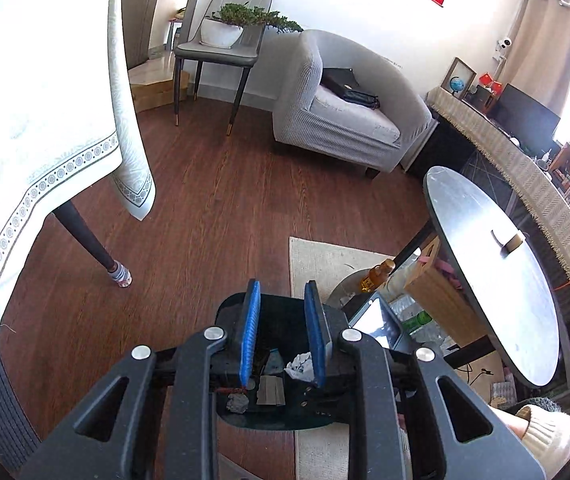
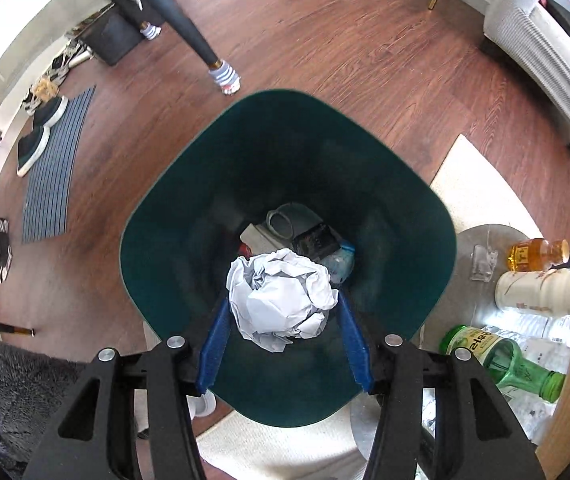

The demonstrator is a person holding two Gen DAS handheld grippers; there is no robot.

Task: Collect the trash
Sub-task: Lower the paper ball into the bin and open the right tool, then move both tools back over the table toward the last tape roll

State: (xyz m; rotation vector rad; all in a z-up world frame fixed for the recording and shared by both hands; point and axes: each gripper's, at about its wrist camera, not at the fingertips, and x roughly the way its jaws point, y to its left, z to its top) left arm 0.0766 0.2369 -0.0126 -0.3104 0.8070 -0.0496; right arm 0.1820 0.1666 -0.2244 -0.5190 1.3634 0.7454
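One item: crumpled paper ball (image 2: pixel 283 300), light, soft, crushable; we judge a side grip suits it.
Right gripper (image 2: pixel 283 316): brackets it above bin (image 2: pixel 157 216).
Left gripper (image 1: pixel 283 334): narrow, empty.

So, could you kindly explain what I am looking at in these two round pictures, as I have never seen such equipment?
Each picture comes from a wide-angle camera mounted on a hand-held gripper with two blue fingers; a person carries one in each hand.

The right gripper points down into a dark green bin on the wooden floor. A crumpled white paper ball sits between its fingers, above other rubbish in the bin. Whether the pads still press on it is hard to say.

The left gripper looks across the room over the same bin, with nothing between its fingers.

Beside the bin, a green glass bottle, a white bottle and an amber bottle lie on a low shelf.
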